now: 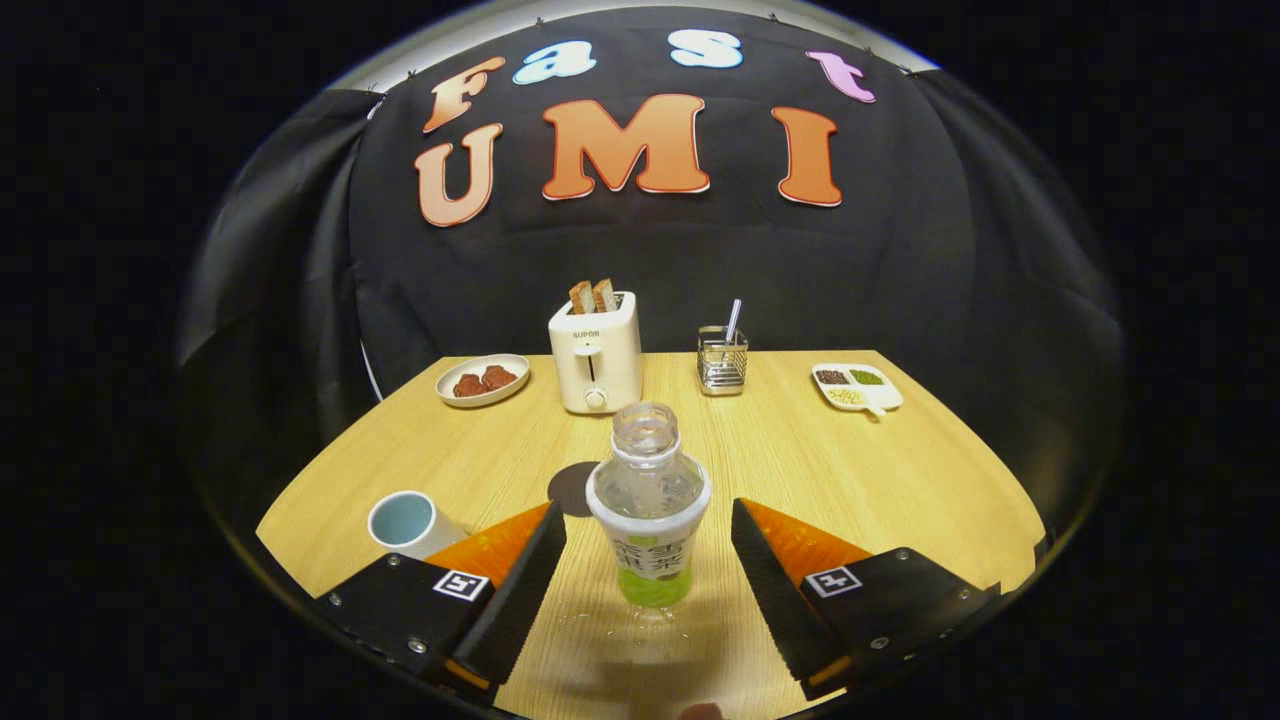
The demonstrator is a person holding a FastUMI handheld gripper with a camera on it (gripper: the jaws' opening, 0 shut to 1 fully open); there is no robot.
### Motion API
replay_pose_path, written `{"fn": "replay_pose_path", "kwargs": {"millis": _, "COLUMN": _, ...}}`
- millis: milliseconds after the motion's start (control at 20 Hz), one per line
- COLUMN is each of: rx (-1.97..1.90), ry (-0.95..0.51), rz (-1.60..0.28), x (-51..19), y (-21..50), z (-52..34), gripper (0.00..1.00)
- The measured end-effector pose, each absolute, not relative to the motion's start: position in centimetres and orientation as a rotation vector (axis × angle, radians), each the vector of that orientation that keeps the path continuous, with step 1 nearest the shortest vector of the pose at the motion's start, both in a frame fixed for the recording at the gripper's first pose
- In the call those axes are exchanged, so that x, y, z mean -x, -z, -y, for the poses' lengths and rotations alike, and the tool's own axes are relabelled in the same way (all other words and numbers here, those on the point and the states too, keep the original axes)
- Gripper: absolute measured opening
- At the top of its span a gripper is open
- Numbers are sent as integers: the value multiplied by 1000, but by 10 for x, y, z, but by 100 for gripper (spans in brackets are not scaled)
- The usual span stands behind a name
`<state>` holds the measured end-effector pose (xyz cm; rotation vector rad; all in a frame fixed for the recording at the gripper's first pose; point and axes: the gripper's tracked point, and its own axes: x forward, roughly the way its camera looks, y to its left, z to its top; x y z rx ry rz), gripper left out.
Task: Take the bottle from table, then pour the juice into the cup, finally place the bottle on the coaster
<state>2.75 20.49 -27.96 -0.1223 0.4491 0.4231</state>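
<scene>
Cup (402,521) is seen on its side by the left finger; dark coaster (572,488) lies just behind the bottle (648,505). Farther back are ranged a plate (482,380), toaster (595,351) marked "SUPOR", metal holder (722,359), divided dish (857,388). Gripper (648,560) is held level, fingers spread, bottle uncapped and upright between them, untouched. Bottle label is not legible.

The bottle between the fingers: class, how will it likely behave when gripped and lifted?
The bottle looks like thin clear plastic, so it may flex. Little juice shows, so probably light. It has no cap, so tilting could spill. The gripper is open around it.
</scene>
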Motion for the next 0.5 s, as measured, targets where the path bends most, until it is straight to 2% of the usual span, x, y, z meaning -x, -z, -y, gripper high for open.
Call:
{"fn": "replay_pose_path", "kwargs": {"millis": 400, "rx": 110, "ry": -420, "rz": -481, "x": -49, "y": 313, "z": -217, "gripper": 99}}
{"fn": "replay_pose_path", "kwargs": {"millis": 450, "rx": 103, "ry": -423, "rz": -484, "x": -51, "y": 314, "z": -219, "gripper": 96}}
{"fn": "replay_pose_path", "kwargs": {"millis": 500, "rx": 98, "ry": -414, "rz": -480, "x": -55, "y": 313, "z": -218, "gripper": 87}}
